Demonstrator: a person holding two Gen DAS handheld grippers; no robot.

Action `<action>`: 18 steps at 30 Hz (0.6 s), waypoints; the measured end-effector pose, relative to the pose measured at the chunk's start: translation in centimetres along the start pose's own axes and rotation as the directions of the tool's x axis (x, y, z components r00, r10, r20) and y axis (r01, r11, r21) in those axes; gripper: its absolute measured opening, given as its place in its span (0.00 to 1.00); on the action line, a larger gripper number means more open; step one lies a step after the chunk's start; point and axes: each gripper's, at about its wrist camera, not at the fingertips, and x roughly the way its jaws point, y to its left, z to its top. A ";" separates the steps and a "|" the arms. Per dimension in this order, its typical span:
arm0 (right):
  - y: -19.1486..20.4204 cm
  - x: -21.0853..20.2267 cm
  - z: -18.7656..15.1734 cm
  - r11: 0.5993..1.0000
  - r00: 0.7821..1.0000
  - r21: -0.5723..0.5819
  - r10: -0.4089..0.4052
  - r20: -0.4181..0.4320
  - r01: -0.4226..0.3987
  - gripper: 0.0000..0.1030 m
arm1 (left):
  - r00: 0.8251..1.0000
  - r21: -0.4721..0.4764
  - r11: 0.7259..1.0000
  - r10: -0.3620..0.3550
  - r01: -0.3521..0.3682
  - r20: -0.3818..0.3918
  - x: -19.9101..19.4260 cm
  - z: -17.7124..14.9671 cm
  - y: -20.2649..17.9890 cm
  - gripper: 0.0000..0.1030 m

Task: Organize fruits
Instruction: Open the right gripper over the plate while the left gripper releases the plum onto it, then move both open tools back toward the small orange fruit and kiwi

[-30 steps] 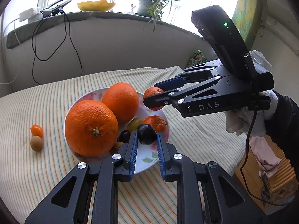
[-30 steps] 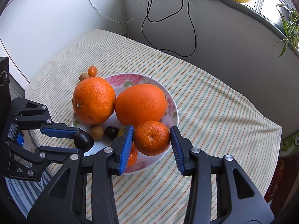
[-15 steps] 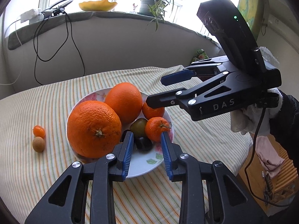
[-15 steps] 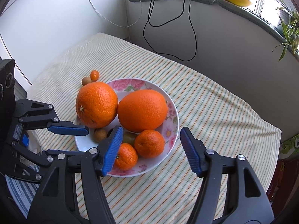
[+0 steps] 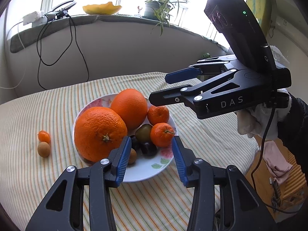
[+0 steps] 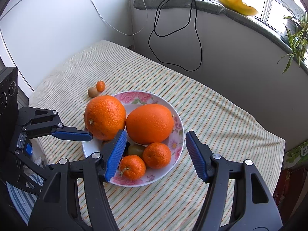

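Left wrist view
- Left gripper [image 5: 150,157]: low centre of frame; jaws opening, nothing gripped. The dark plum [image 5: 148,148] lies on the plate between them, no pad pressing on it.
- Right gripper [image 5: 163,87]: right of centre, above the plate; jaws released and empty.
- Plate [image 5: 146,175]: middle of frame on the striped counter [image 5: 57,104]. It carries two large oranges [image 5: 100,132], two mandarins [image 5: 162,134], a green fruit [image 5: 143,132], a second dark fruit and a small brown fruit.
- Loose fruit: a kumquat [image 5: 44,136] and a brown nut-like fruit [image 5: 43,149], touching each other, left of the plate on the cloth.
- Risk: the near orange overhangs the plate's lower-left rim; a nudge from the left jaw could roll it onto the cloth. The freed plum may also roll on the smooth plate.

Right wrist view
- Right gripper [image 6: 156,154]: lower centre; jaws spread, holding nothing. Both mandarins [image 6: 156,155] sit on the plate [image 6: 173,144] within the gap, untouched.
- Left gripper [image 6: 86,140]: left edge; its upper finger is just beside the near orange [image 6: 105,117], and contact cannot be settled.
- Loose fruit [image 6: 100,86]: upper left of the plate.
- Obstruction: the big oranges stand between this gripper and the loose pair, so a direct reach risks bumping them.
- Surroundings: a dangling black cable [image 6: 194,38] on the wall at the top of frame and a plant [image 6: 296,42] at right, both well apart from the plate.
- Risk: both tools crowd one small plate; they could knock each other.
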 end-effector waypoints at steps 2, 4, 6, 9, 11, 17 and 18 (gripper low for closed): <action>0.0 -0.1 0.1 1.000 1.000 -0.001 -0.001 0.004 0.001 0.65 | 1.000 -0.005 1.000 -0.001 0.001 0.003 -0.1 0.0 0.1 0.44; 0.0 -0.2 0.2 1.000 1.000 0.001 -0.002 0.008 0.002 0.65 | 1.000 -0.011 1.000 -0.001 0.001 0.010 -0.3 0.0 0.3 0.45; 0.0 -0.3 0.4 1.000 1.000 0.003 0.000 0.013 0.000 0.65 | 1.000 -0.014 1.000 0.001 -0.001 0.015 -0.6 0.0 0.4 0.45; 0.2 -0.4 0.8 1.000 1.000 -0.004 -0.002 0.016 0.002 0.65 | 1.000 -0.018 1.000 0.010 -0.009 0.021 -0.9 0.0 0.7 0.45; 0.4 -0.3 1.2 1.000 1.000 -0.010 0.004 0.018 -0.004 0.65 | 1.000 -0.022 1.000 0.016 -0.015 0.025 -1.2 -0.1 1.1 0.45; 1.6 0.1 2.6 0.999 0.999 -0.036 0.023 0.031 -0.022 0.65 | 0.998 -0.048 0.998 0.035 -0.033 0.042 -2.3 -0.3 2.6 0.45; 1.8 0.2 2.8 0.999 0.999 -0.040 0.027 0.031 -0.026 0.65 | 0.998 -0.051 0.998 0.039 -0.037 0.045 -2.5 -0.4 2.9 0.45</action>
